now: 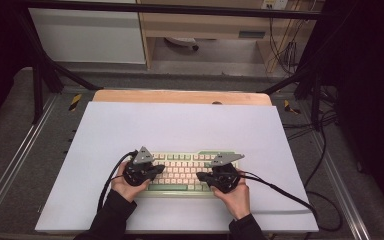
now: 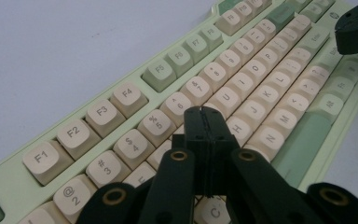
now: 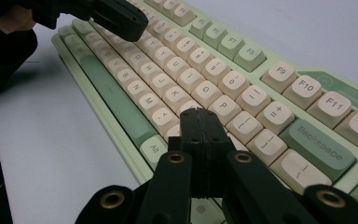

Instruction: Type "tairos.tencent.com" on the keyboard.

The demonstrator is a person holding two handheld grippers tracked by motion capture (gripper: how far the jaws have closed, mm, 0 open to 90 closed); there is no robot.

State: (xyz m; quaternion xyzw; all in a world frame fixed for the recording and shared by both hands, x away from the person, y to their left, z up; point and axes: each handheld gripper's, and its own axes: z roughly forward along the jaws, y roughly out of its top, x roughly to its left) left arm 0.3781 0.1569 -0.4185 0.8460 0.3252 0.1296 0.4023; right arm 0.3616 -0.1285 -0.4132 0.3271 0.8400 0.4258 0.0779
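Both grippers, left gripper point(image 2: 207, 116) and right gripper point(image 3: 200, 119), hover over the keyboard point(image 1: 180, 172), jaws pressed together, empty.

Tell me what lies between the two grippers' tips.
High view: between left gripper and right gripper, both shut, lie only cream keys of the green keyboard.

High view: fixed above the near edge of the counter point(image 1: 180, 125), facing forward and down, far from the keyboard point(image 1: 185, 172). Left gripper view: close, low over the keyboard's point(image 2: 121, 100) number row, looking along it toward its far end. Right gripper view: equally close, facing the opposite way along the keyboard point(image 3: 205, 70); all three views share the keyboard.
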